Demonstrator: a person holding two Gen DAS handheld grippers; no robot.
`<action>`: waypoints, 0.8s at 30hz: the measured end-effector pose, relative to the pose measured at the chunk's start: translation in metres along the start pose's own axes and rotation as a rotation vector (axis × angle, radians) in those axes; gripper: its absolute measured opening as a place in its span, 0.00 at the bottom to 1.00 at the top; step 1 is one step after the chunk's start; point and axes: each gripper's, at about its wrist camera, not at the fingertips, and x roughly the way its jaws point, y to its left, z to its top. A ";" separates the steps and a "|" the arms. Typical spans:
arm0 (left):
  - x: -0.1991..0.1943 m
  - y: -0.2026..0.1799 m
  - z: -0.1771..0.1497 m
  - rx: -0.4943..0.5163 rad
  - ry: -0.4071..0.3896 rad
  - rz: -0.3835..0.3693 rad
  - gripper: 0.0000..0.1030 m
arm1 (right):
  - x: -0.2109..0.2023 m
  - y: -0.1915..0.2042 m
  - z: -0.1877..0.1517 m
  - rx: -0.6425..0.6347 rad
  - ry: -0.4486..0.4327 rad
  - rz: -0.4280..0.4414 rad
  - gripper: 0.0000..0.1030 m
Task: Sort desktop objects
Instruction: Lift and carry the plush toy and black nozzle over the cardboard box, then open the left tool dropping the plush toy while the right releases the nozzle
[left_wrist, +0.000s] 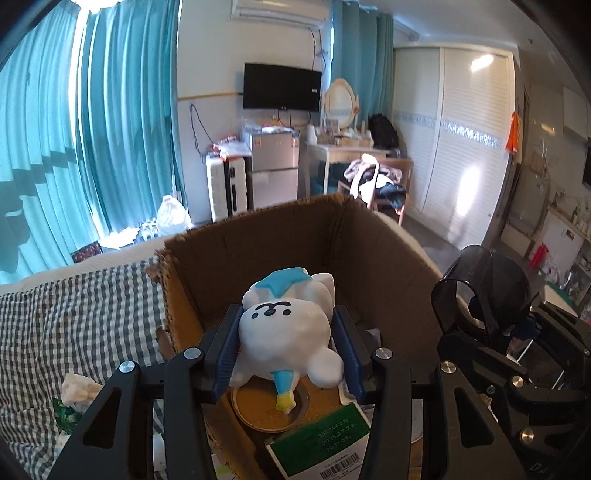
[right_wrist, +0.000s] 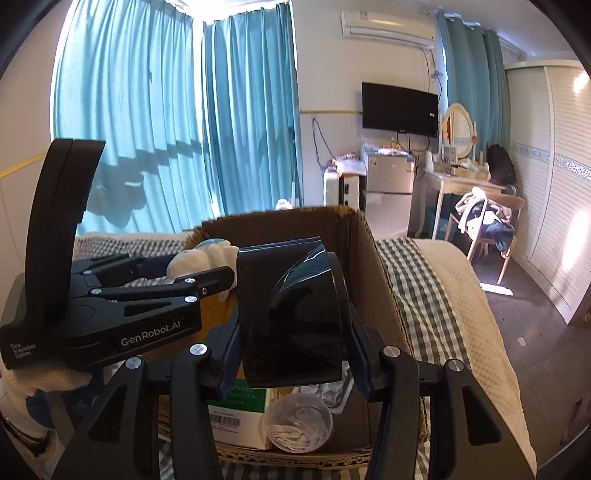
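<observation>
A white plush toy (left_wrist: 284, 332) with a blue star on its head sits between the blue pads of my left gripper (left_wrist: 288, 321), which is shut on it. It hangs over an open cardboard box (left_wrist: 369, 251). My right gripper (right_wrist: 293, 325) is shut on a glossy black rounded object (right_wrist: 295, 302), held above the same box (right_wrist: 373, 280). Each tool shows in the other's view: the left gripper (right_wrist: 199, 266) with the toy (right_wrist: 207, 254) at the left, and the right gripper (left_wrist: 480, 317) with the black object (left_wrist: 480, 280) at the right.
Inside the box lie a round brown dish (left_wrist: 258, 410), a green-and-white carton (left_wrist: 325, 443) and a clear tub of cotton swabs (right_wrist: 299, 424). The box rests on a bed with a checked cloth (left_wrist: 74, 314). Crumpled tissue (left_wrist: 77, 387) lies left of the box.
</observation>
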 end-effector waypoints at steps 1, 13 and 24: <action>0.006 0.000 -0.001 0.002 0.023 0.004 0.48 | 0.004 -0.002 -0.002 0.002 0.012 -0.006 0.47; 0.050 -0.009 -0.009 0.029 0.157 -0.020 0.61 | 0.048 -0.019 -0.025 -0.008 0.172 -0.062 0.48; 0.032 0.010 -0.005 -0.047 0.108 -0.023 0.70 | 0.032 -0.011 -0.013 0.010 0.092 -0.053 0.61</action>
